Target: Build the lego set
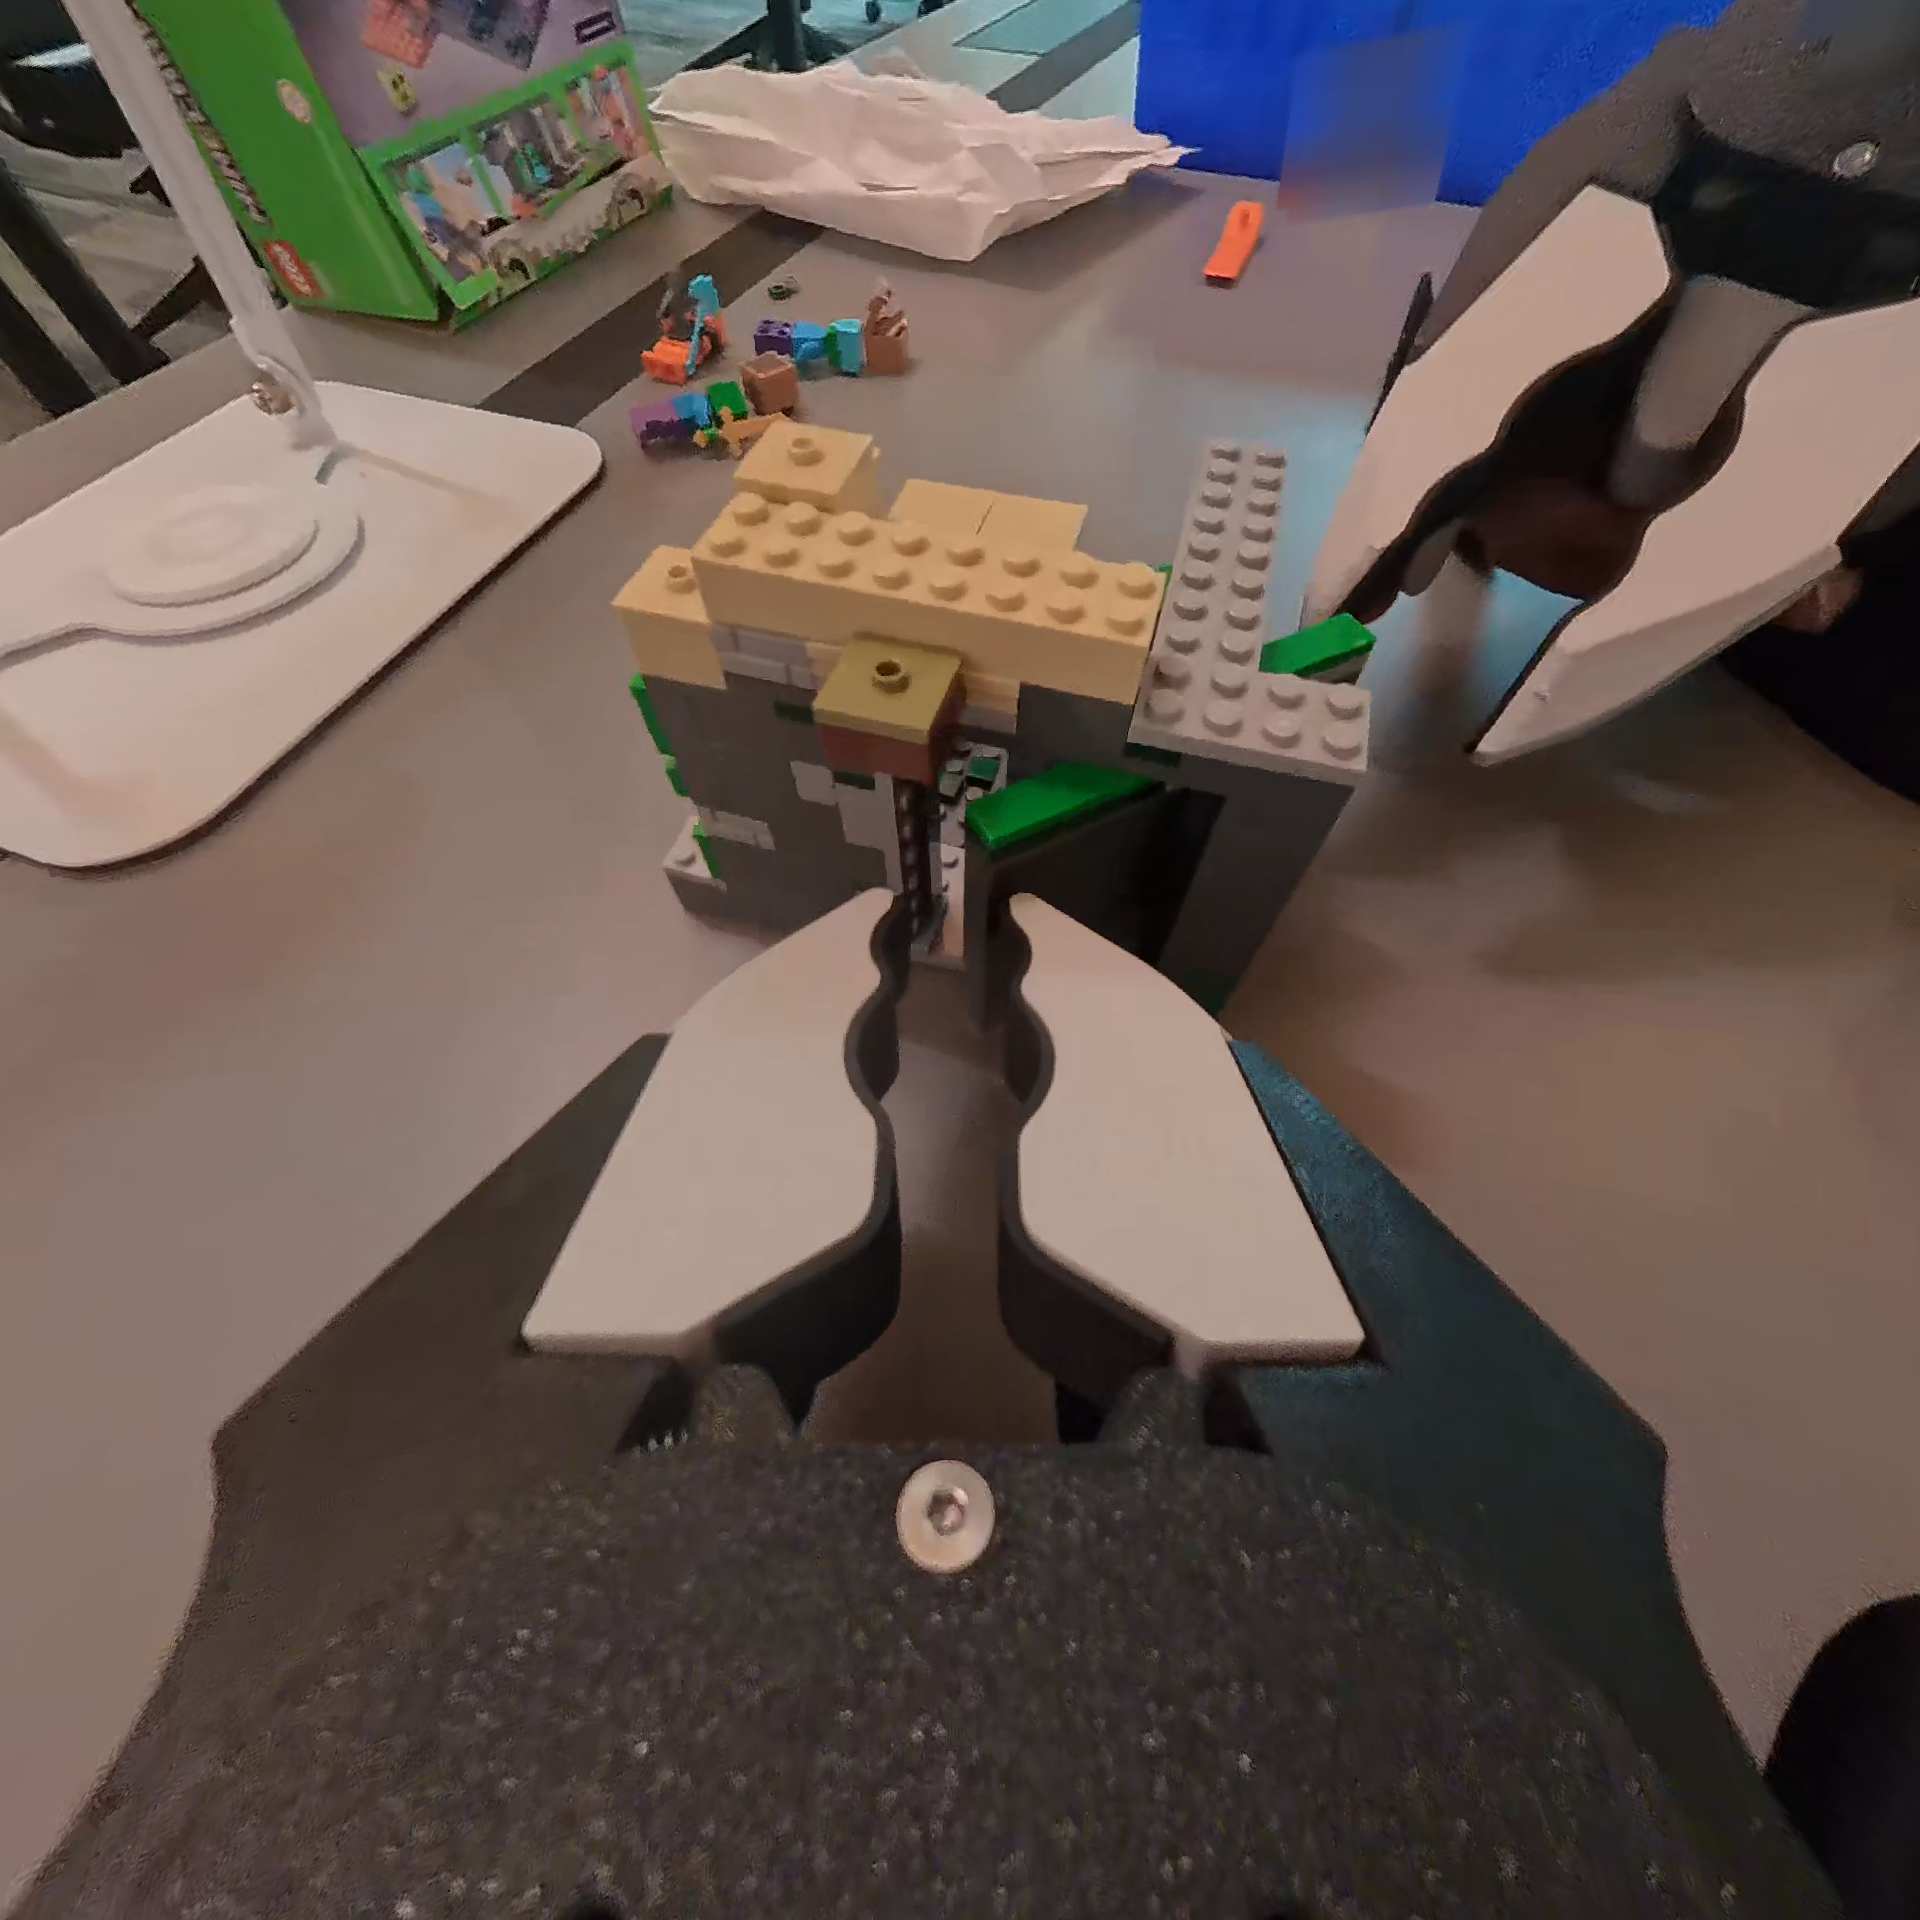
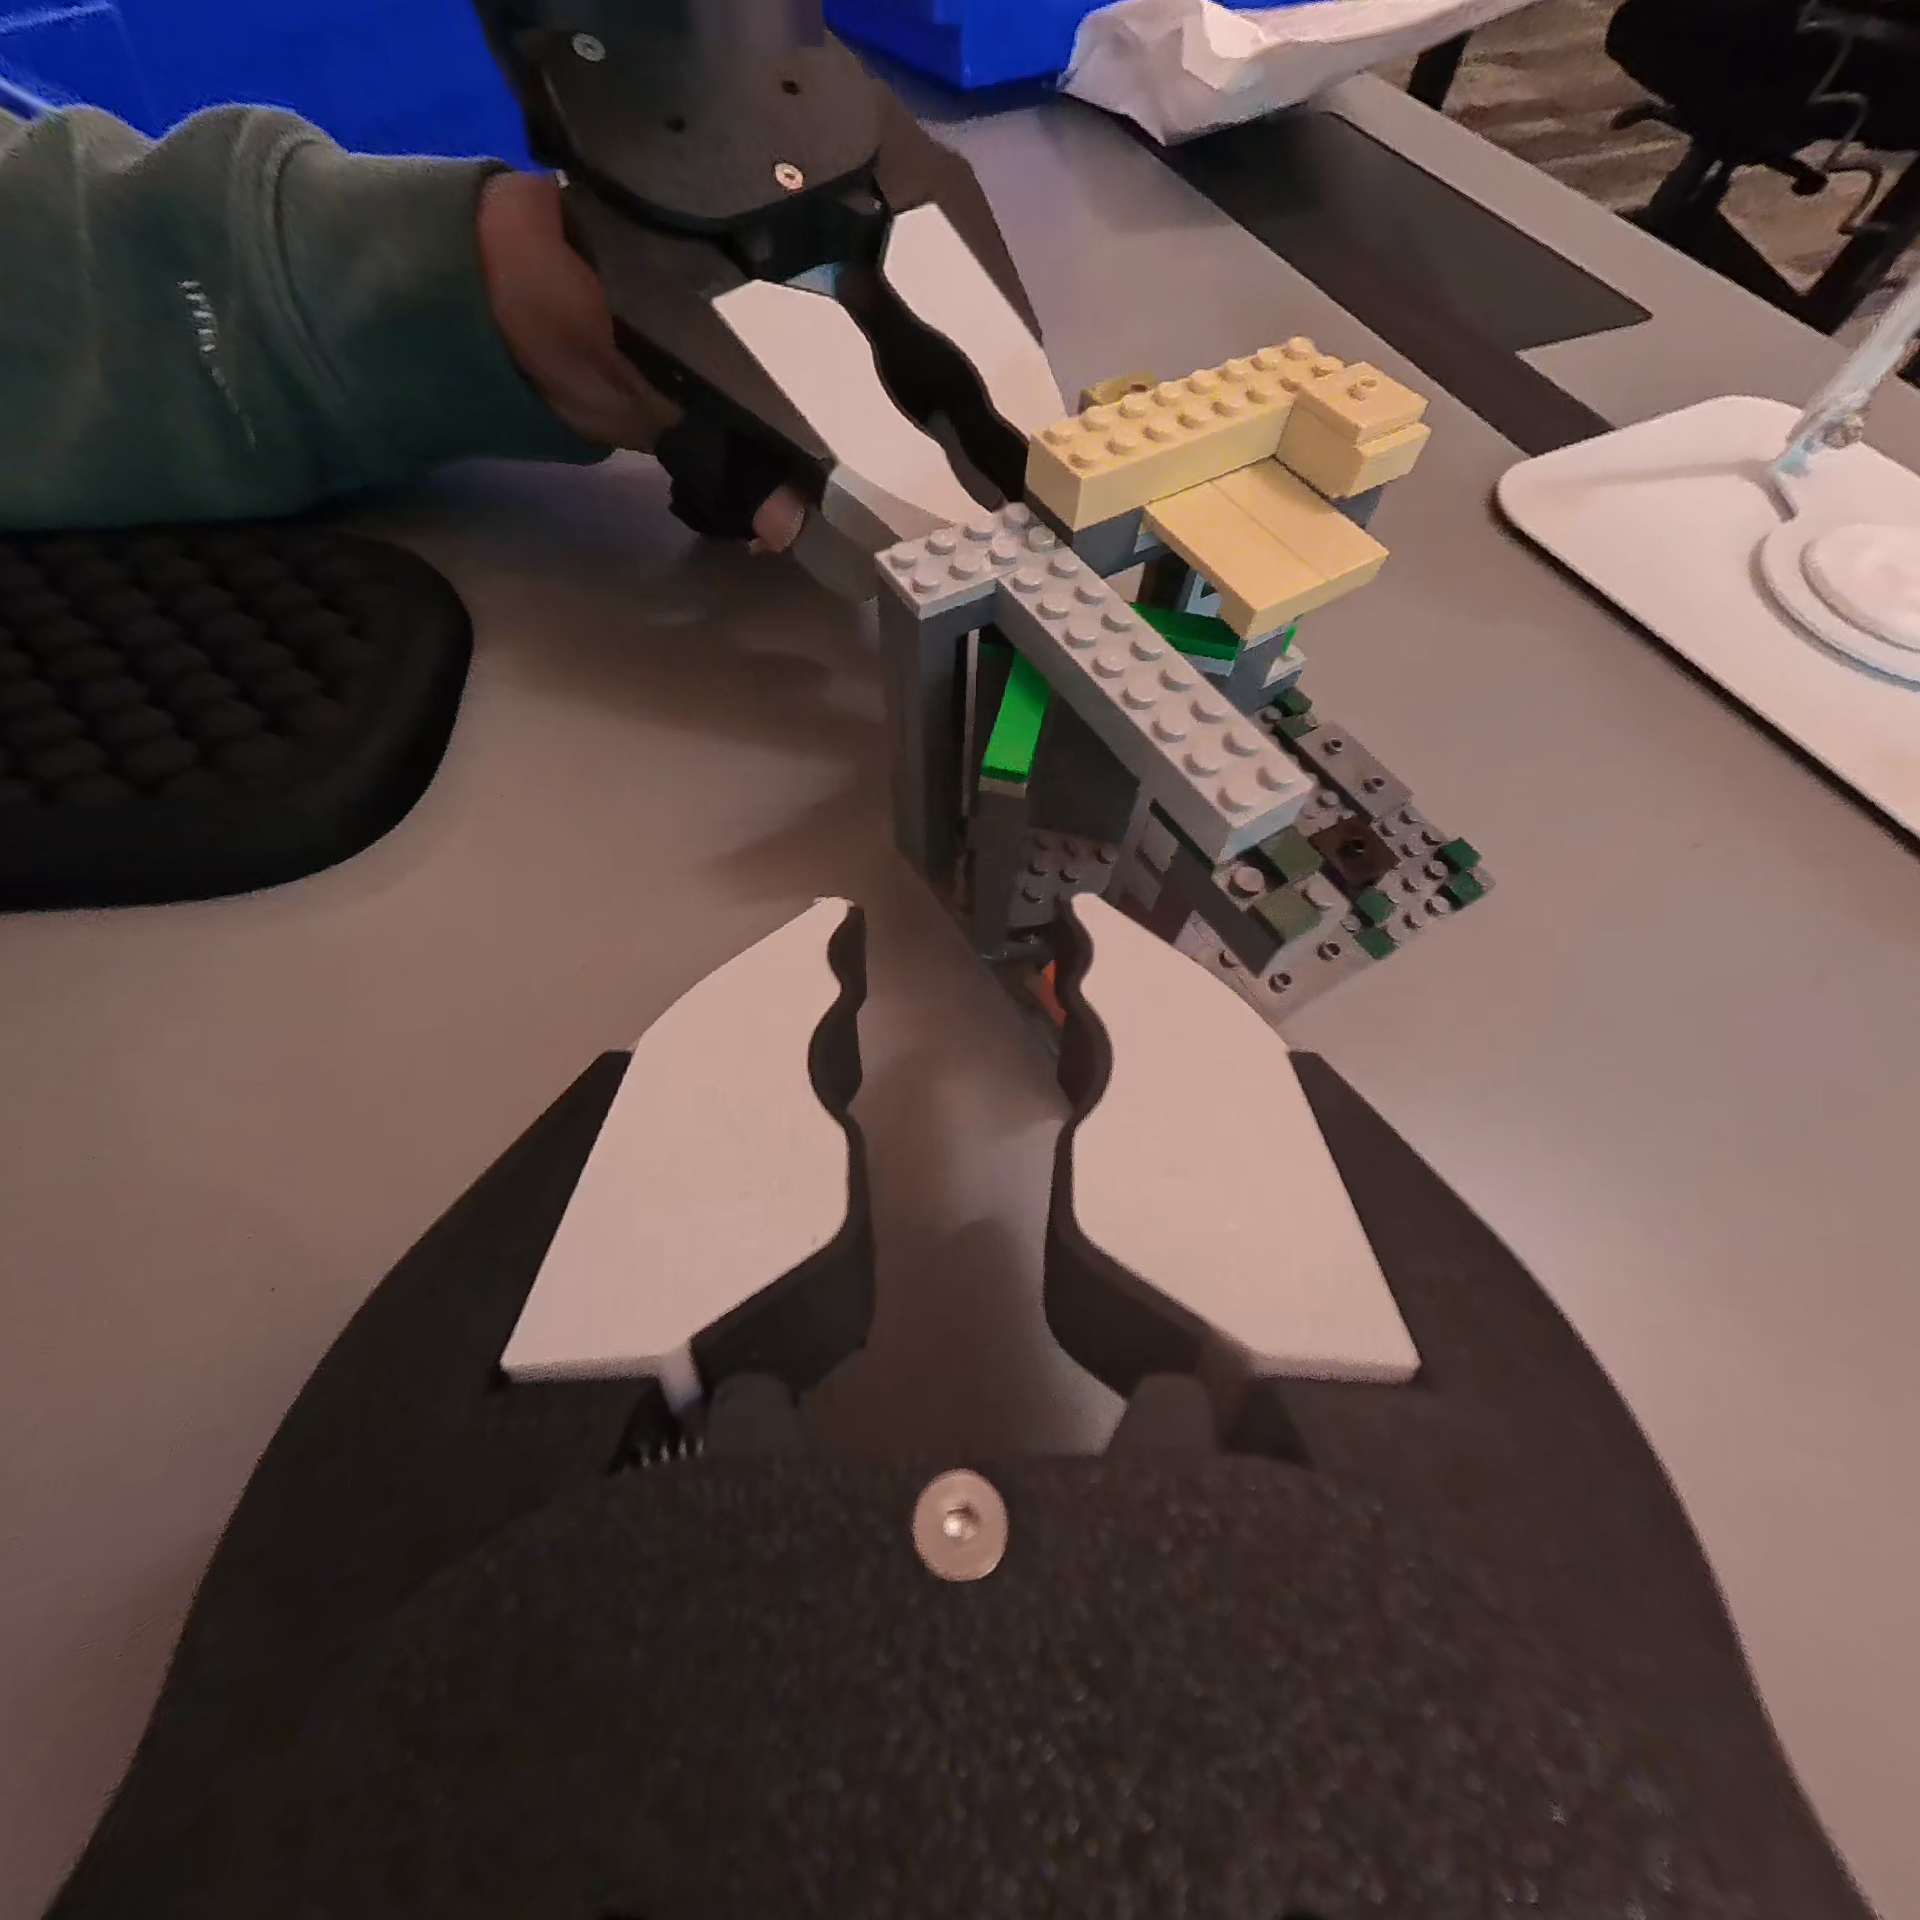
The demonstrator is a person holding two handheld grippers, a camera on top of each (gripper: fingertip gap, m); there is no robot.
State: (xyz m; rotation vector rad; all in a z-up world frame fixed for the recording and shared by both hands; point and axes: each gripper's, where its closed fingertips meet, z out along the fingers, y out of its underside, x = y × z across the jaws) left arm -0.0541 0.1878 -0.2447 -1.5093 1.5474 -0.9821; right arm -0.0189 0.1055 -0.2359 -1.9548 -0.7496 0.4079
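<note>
Flanking lego build [image 1: 966, 717]: left gripper [image 1: 948, 914], right gripper [image 2: 961, 914].

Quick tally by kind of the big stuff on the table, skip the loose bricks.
Grippers: 2 (left gripper, right gripper)
Lego build: 1
Lego box: 1
White stand base: 1
Crumpled paper: 1
Orange tool: 1
Total: 7

The left claw [image 1: 943, 920] reaches forward, its jaws parted by a narrow gap. The right claw [image 2: 961, 920] is held level, its jaws spread wider with nothing between them. A hand [image 2: 582, 332] in a green sleeve [image 2: 229, 312] grips the left claw's handle.
</note>
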